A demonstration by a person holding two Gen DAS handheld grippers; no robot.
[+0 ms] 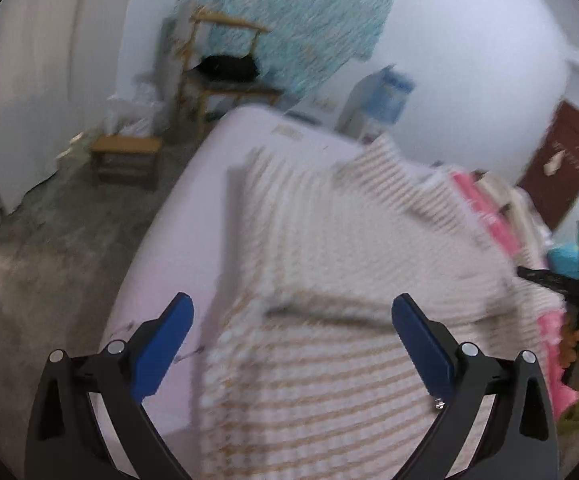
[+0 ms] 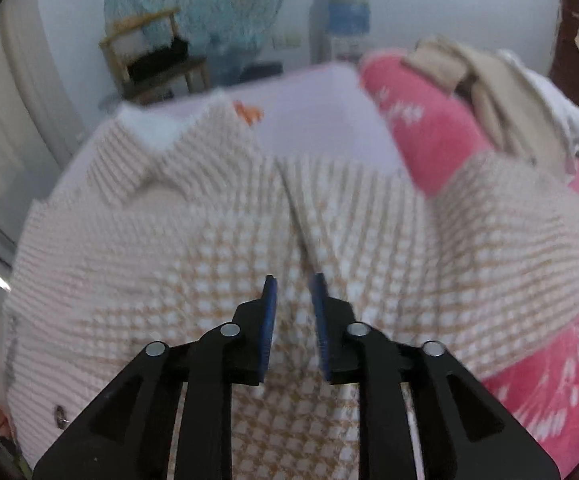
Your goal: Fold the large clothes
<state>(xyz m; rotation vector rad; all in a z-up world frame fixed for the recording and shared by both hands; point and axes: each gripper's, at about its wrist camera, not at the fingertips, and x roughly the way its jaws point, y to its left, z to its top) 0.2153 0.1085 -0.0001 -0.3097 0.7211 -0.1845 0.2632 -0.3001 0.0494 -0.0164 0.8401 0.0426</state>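
Note:
A large cream and tan checked garment (image 1: 329, 264) lies spread on the pale lilac bed (image 1: 193, 200). It also fills the right wrist view (image 2: 217, 240), with a white collar at its far left. My left gripper (image 1: 292, 312) is wide open above the garment's near part and holds nothing. My right gripper (image 2: 293, 280) hangs over the garment's middle crease with its jaws nearly together, a narrow gap between them. I cannot tell whether cloth is pinched between them. The right gripper shows at the right edge of the left wrist view (image 1: 561, 284).
A pink flowered blanket (image 2: 429, 136) with beige clothes piled on it (image 2: 489, 88) lies at the bed's right side. Wooden chairs (image 1: 225, 64) and a low stool (image 1: 125, 152) stand on the grey floor left of the bed. A water dispenser (image 2: 345, 16) stands by the far wall.

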